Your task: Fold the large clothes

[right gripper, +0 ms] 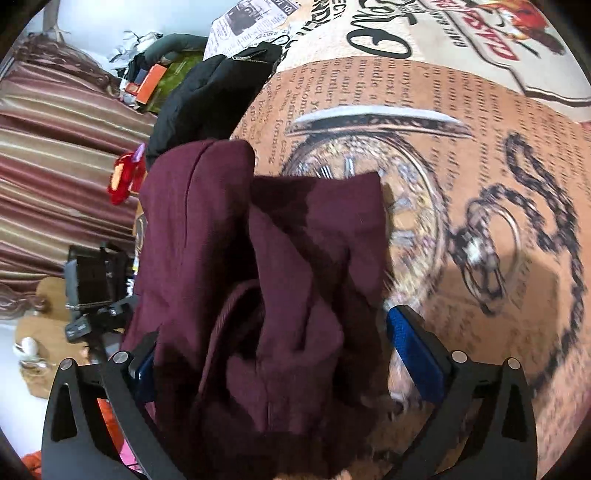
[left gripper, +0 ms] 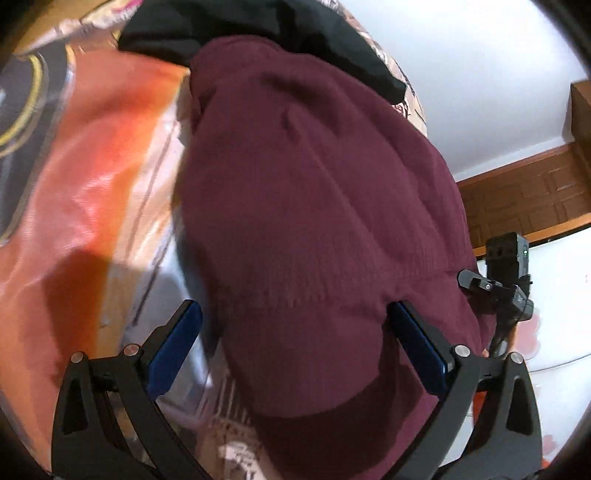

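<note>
A maroon knit garment (left gripper: 317,206) lies bunched on the printed bedspread (right gripper: 480,206). My left gripper (left gripper: 295,328) is open, its blue pads (left gripper: 177,343) wide apart around the garment's near edge. In the right wrist view the same maroon garment (right gripper: 266,280) fills the middle, folded over itself. My right gripper (right gripper: 266,343) is open, and cloth lies between and over its blue pads (right gripper: 417,354); the left pad is mostly hidden. The other gripper shows at the edge of each view, to the right in the left wrist view (left gripper: 506,280) and to the left in the right wrist view (right gripper: 96,295).
A black garment (right gripper: 207,96) lies beyond the maroon one, also seen in the left wrist view (left gripper: 258,29). An orange printed area of bedding (left gripper: 92,177) lies to the left. Striped curtains (right gripper: 55,147), clutter (right gripper: 147,81) and a red object (right gripper: 123,177) are at the bed's far side.
</note>
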`<action>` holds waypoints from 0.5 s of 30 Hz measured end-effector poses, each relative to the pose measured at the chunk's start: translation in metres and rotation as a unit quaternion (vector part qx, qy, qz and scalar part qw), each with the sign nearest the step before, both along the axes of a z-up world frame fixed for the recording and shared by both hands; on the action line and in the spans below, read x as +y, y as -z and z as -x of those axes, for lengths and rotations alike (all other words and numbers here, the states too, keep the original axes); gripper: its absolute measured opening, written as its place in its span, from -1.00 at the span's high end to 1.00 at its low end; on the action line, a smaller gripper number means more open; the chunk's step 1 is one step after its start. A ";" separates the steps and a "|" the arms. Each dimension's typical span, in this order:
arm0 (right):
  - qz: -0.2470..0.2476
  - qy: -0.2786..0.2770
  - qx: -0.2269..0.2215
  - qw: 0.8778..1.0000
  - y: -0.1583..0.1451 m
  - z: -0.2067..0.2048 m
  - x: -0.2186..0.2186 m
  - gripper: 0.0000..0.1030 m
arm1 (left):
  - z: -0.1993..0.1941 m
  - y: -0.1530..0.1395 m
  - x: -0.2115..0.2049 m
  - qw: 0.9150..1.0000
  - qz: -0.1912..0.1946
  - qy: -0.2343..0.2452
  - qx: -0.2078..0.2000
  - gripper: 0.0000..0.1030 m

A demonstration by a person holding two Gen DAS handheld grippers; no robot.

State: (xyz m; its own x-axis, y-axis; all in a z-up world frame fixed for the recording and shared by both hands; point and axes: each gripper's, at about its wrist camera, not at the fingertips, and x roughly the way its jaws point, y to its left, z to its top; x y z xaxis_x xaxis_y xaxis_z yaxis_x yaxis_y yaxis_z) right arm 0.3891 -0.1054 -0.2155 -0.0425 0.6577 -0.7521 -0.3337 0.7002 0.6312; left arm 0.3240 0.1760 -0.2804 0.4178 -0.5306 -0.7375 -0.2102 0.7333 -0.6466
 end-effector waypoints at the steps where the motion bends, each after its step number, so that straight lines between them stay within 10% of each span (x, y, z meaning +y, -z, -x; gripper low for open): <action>1: -0.002 -0.005 0.000 1.000 0.000 -0.002 0.004 -1.00 | -0.003 0.002 -0.001 1.000 0.002 -0.001 0.002 -1.00; 7: -0.010 -0.007 0.001 1.000 -0.003 -0.004 0.011 -1.00 | -0.014 0.006 -0.009 1.000 0.001 -0.006 -0.002 -1.00; 15: -0.001 0.026 -0.021 0.999 -0.027 0.018 -0.002 -0.13 | -0.004 -0.021 -0.021 1.000 -0.022 0.007 -0.014 -0.54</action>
State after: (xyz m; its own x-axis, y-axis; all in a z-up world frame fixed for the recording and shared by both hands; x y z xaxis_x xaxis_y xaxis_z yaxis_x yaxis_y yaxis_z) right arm 0.3708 -0.1074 -0.1888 0.0235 0.6599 -0.7510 -0.3242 0.7156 0.6187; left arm 0.3284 0.1554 -0.2596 0.4307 -0.5038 -0.7488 -0.1824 0.7640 -0.6189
